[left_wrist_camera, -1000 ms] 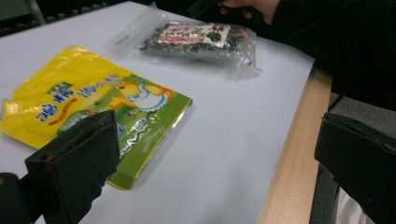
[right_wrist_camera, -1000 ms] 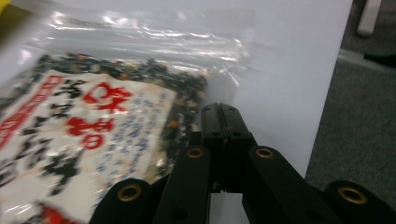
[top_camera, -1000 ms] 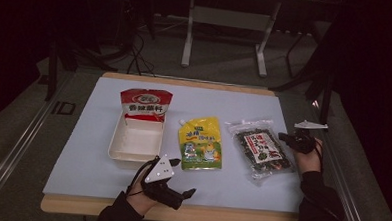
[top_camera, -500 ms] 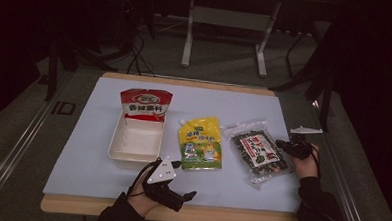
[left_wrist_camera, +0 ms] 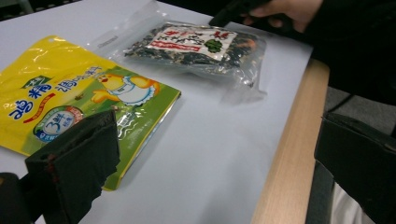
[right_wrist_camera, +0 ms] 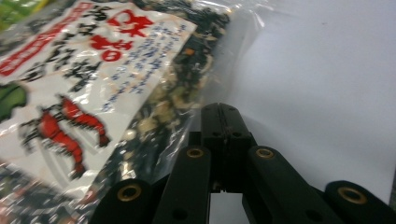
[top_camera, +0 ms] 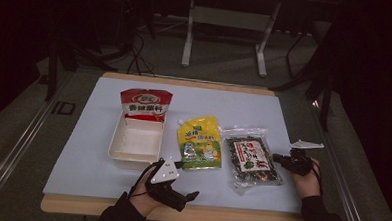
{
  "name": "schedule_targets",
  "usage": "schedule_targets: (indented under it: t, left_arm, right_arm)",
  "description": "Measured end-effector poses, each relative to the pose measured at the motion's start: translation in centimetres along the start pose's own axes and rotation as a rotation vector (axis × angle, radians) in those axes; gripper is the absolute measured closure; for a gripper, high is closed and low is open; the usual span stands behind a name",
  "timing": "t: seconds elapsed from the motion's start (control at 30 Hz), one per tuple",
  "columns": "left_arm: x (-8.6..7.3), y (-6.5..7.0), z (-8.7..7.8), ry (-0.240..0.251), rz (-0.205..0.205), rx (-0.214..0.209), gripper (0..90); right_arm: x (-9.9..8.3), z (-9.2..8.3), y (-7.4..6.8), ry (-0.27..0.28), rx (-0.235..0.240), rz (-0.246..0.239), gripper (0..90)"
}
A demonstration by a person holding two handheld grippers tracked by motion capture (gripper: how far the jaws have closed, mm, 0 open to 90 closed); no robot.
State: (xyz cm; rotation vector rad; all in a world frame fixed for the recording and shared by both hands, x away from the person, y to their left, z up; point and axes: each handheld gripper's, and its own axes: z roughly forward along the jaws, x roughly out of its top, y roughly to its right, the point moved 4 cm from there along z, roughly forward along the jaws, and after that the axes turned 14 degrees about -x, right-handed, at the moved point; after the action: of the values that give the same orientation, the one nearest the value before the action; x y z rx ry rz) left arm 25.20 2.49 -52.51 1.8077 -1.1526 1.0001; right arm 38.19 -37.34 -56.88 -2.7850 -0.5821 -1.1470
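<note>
A clear packet of dark dried food with a red-and-white label (top_camera: 251, 159) (left_wrist_camera: 196, 44) (right_wrist_camera: 93, 84) lies flat at the right of the white table cover (top_camera: 82, 150). My right gripper (top_camera: 277, 157) (right_wrist_camera: 224, 121) is shut with nothing between its jaws. Its tip points left, at the packet's right edge. A yellow packet with a duck picture (top_camera: 198, 143) (left_wrist_camera: 70, 93) lies in the middle. My left gripper (top_camera: 187, 180) (left_wrist_camera: 219, 168) rests near the front edge, just below the yellow packet. It stands open and empty, pointing right.
A white rectangular tray (top_camera: 113, 146) sits left of the yellow packet, with a red packet (top_camera: 145, 104) at its far end. The table's wooden front edge (top_camera: 219, 215) (left_wrist_camera: 285, 172) runs close under both hands. A metal stand (top_camera: 228, 22) is on the floor behind the table.
My right gripper has moved toward the near edge along the clear packet's right side, and its tip now sits at the packet's edge. The left gripper has stayed in place.
</note>
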Motion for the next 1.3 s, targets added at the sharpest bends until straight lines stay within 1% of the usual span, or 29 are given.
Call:
schedule_targets:
  t: [0.03, 0.1, 0.13, 0.2, 0.27, 0.3, 0.33, 0.37, 0.47, 0.5, 0.53, 0.6, 0.63, 0.67, 0.7, 0.77, 0.8, 0.87, 0.9, 0.93, 0.97, 1.03, 1.1, 1.13, 1.2, 1.27, 1.3]
  left_arm:
    - [0.0, -0.1, 0.1, 0.0, -0.006, 0.002, 1.6]
    - [0.1, -0.2, 0.4, 0.006, -0.018, -0.014, 1.6]
    - [0.2, -0.2, 0.4, 0.009, -0.015, -0.017, 1.6]
    - [0.3, -0.3, 0.5, 0.024, -0.025, -0.034, 1.6]
    - [0.4, -0.4, 0.6, 0.031, -0.022, -0.041, 1.7]
    - [0.5, -0.4, 0.7, 0.022, -0.002, -0.051, 1.7]
    - [0.5, -0.4, 0.8, 0.02, 0.007, -0.052, 1.7]
    - [0.6, -0.4, 0.9, 0.022, 0.014, -0.055, 1.7]
    - [0.8, -0.4, 1.1, 0.017, 0.021, -0.066, 1.7]
    - [1.0, -0.5, 1.4, 0.006, 0.032, -0.067, 1.7]
    - [1.1, -0.5, 1.5, 0.008, 0.034, -0.07, 1.7]
    - [1.4, -0.6, 1.8, 0.001, 0.023, -0.085, 1.7]
    - [1.5, -0.6, 1.9, -0.006, 0.022, -0.084, 1.7]
    - [1.6, -0.6, 2.1, -0.019, 0.025, -0.078, 2.1]
    - [1.6, -0.6, 2.2, -0.034, 0.023, -0.082, 2.1]
    - [1.8, -0.7, 2.6, -0.054, -0.003, -0.095, 2.1]
    - [1.9, -0.8, 2.8, -0.054, -0.02, -0.116, 2.1]
    - [2.0, -1.3, 3.1, -0.058, -0.049, -0.123, 2.2]
    - [2.1, -1.5, 3.4, -0.057, -0.066, -0.13, 2.4]
    - [2.2, -1.8, 3.6, -0.06, -0.081, -0.125, 2.8]
    - [2.3, -2.0, 3.7, -0.066, -0.089, -0.127, 3.1]
    - [2.5, -2.4, 4.2, -0.073, -0.089, -0.119, 4.5]
    - [2.8, -2.8, 4.6, -0.062, -0.111, -0.136, 6.0]
    - [2.9, -2.9, 4.9, -0.057, -0.116, -0.144, 6.1]
    - [3.2, -3.2, 5.6, -0.067, -0.113, -0.147, 6.2]
    - [3.5, -3.6, 6.4, -0.078, -0.119, -0.149, 7.9]
    - [3.5, -3.9, 6.8, -0.083, -0.125, -0.14, 8.0]
  right_arm:
    - [-0.1, -0.3, -0.2, 0.003, 0.006, 0.0, 90.0]
    - [-0.2, -0.8, -0.6, 0.005, 0.013, -0.007, 90.0]
    - [-0.3, -1.1, -0.9, 0.01, 0.017, -0.012, 90.0]
    - [-0.4, -1.5, -1.4, 0.012, 0.022, -0.016, 90.0]
    - [-0.5, -1.7, -1.5, 0.017, 0.024, -0.021, 90.0]
    - [-0.6, -1.8, -1.7, 0.017, 0.029, -0.019, 90.0]
    - [-0.7, -2.0, -2.0, 0.02, 0.037, -0.02, 90.0]
    - [-0.7, -2.1, -2.0, 0.02, 0.033, -0.026, 90.0]
    - [-0.8, -2.2, -2.2, 0.021, 0.042, -0.02, 90.0]
    - [-0.8, -2.3, -2.2, 0.022, 0.04, -0.019, 90.0]
    - [-0.9, -2.4, -2.4, 0.022, 0.052, -0.017, 90.0]
    - [-1.0, -2.5, -2.6, 0.022, 0.053, -0.023, 90.0]
    - [-1.0, -2.5, -2.7, 0.019, 0.057, -0.02, 90.0]
    - [-1.1, -2.5, -2.9, 0.017, 0.07, -0.012, 90.0]
    - [-1.1, -2.6, -3.0, 0.02, 0.077, -0.014, 90.0]
    - [-1.0, -2.6, -3.3, 0.024, 0.057, -0.036, 90.0]
    - [-0.9, -2.7, -3.3, 0.027, 0.057, -0.036, 90.0]
    - [-0.6, -2.9, -3.2, 0.041, 0.057, -0.032, 89.7]
    - [-0.4, -3.1, -3.2, 0.049, 0.046, -0.036, 86.6]
    - [-0.2, -3.3, -3.2, 0.062, 0.045, -0.041, 83.4]
    - [0.0, -3.5, -3.3, 0.073, 0.038, -0.045, 80.5]
    - [0.3, -4.0, -3.5, 0.098, 0.02, -0.061, 73.9]
    - [0.6, -4.5, -3.7, 0.125, 0.01, -0.07, 68.6]
    - [0.7, -4.7, -3.8, 0.136, -0.002, -0.075, 64.3]
    - [0.9, -4.9, -4.1, 0.167, -0.014, -0.083, 57.2]
    - [1.0, -5.0, -4.3, 0.188, -0.035, -0.089, 45.5]
    - [1.0, -5.0, -4.5, 0.205, -0.043, -0.096, 40.5]
